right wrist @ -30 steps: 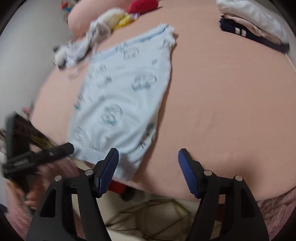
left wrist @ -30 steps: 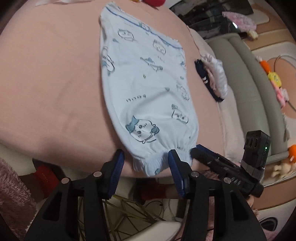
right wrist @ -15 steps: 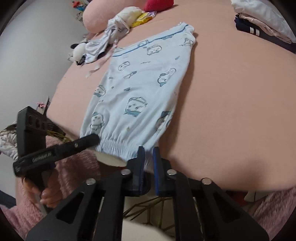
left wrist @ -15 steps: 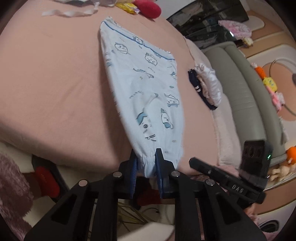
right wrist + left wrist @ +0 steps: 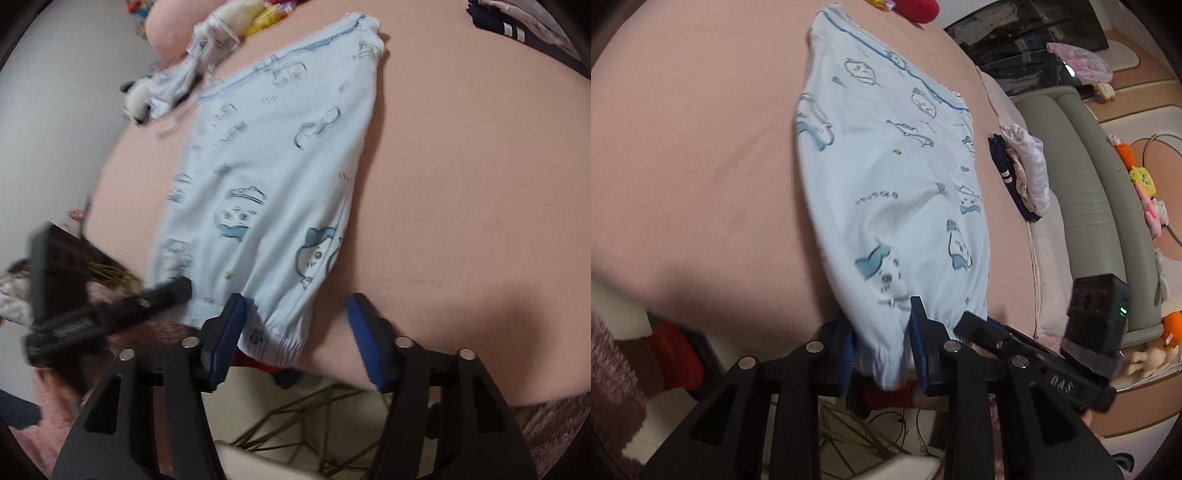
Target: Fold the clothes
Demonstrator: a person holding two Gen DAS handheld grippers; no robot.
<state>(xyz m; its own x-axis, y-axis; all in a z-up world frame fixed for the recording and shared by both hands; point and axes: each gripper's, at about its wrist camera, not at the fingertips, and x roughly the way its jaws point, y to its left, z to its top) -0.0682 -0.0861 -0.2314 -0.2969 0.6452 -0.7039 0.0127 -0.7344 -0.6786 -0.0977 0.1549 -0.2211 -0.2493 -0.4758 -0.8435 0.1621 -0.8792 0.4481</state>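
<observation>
Across the pink bed [image 5: 694, 155] lies a pair of light blue pants [image 5: 886, 177] with little cartoon prints, spread flat, the cuffed end hanging right at the bed's near edge and the blue-piped waistband at the far end.

Left hand-held gripper [image 5: 882, 350]: the gathered cuff sits between its blue pads, and the jaws are opening. Looks to me like the pads have slack around the cloth rather than a real pinch. The right hand-held gripper [image 5: 295, 332] is spread wider and also opening. One pad is right against the cuff's edge, the other stands off over bare sheet, so it's not squeezing anything. In the right wrist view the left one comes in from the side, blurry, with its tip on the cuff.

Other stuff around the pants:
- a small folded stack [image 5: 1023, 173], dark navy with white stripes on the bottom and white/pinkish pieces on top, just beside the pants on their right side
- a crumpled whitish garment [image 5: 192, 66] off the waistband corner, next to a pink pillow [image 5: 170, 26]
- something red and plush [image 5: 916, 9] past the waistband
- a grey-green sofa [image 5: 1086, 192] beyond the folded stack, with stuffed toys [image 5: 1141, 177] on the floor past it

Nothing lies on the pants themselves. Under the bed's near edge I can see something red and some cables, too dim to say more.
</observation>
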